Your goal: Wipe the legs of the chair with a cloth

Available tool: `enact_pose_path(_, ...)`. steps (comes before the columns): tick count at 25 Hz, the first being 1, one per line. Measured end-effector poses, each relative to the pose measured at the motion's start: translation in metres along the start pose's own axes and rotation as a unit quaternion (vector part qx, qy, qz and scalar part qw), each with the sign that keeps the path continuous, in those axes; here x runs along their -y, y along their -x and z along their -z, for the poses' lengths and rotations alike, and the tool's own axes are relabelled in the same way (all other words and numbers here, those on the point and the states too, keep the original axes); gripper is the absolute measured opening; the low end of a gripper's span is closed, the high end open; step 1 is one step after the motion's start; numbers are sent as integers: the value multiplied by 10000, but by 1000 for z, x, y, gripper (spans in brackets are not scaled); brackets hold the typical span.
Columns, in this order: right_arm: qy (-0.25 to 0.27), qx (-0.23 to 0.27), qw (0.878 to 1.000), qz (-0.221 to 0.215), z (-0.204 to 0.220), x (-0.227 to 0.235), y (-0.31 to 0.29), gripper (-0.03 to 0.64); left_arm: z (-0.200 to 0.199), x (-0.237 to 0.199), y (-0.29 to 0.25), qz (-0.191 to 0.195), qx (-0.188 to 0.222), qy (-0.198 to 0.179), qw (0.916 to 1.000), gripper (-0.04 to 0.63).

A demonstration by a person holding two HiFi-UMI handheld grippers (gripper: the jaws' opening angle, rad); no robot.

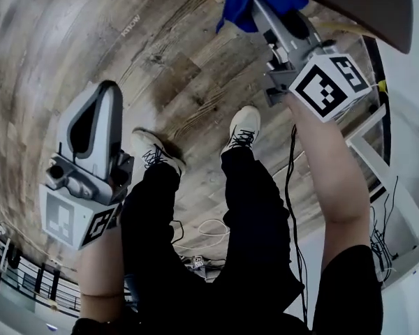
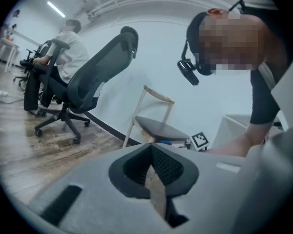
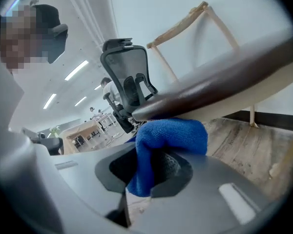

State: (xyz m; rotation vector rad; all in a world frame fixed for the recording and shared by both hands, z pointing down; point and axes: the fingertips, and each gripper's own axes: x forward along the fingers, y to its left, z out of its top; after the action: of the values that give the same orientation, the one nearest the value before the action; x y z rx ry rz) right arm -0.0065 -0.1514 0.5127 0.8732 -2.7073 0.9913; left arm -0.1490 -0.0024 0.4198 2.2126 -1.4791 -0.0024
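Cloth [image 3: 168, 140] slipping free is the main risk, I judge. Only a fold of it sits in the grip, so dragging it down a leg could tug it out. The hard tips might then scrape the wood, or the seat overhead might knock the tool.

The right tongs [image 3: 151, 162] are pressed together on that blue fold, and the rest bulges past the tips. The bulge lies against the dark edge of the chair seat [image 3: 224, 82], not on a leg. One pale leg [image 3: 288, 155] slants down well to the side, towards the wood floor [image 1: 126, 47].

The left tongs [image 2: 151, 167] are held low, well apart from the chair, with the jaws closed on nothing.
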Motion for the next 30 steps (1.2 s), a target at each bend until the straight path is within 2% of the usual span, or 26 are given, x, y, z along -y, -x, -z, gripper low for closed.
enact_pose_path(1,-141,-37,9999,51,-1,-5,10,61,-1,11,7,26,-168,-57,9998,0)
enact_pose_path(6,-514,-213,9981,269,-20,-52,73,61,-19,71,53,295,-913,141,9953,0)
enact_pose_path(13,-895,-66,9953,366,-106,-131,175,61,-116,146,89,495,-1209,77,9914,0)
enact_pose_path(17,-671,24,9974,250,-184,-180,227,61,-180,200,84,837,-1205,-111,9891,0)
enact_pose_path(22,-287,-78,9995,-125,-267,-260,293,61,-275,275,87,1141,-900,-117,9893,0)
enact_pose_path(27,177,-72,9983,-556,-321,-333,356,61,-333,342,103,1382,-768,166,9873,0)
enact_pose_path(30,360,59,9969,-704,-343,-354,383,61,-357,368,108,1384,-649,216,9880,0)
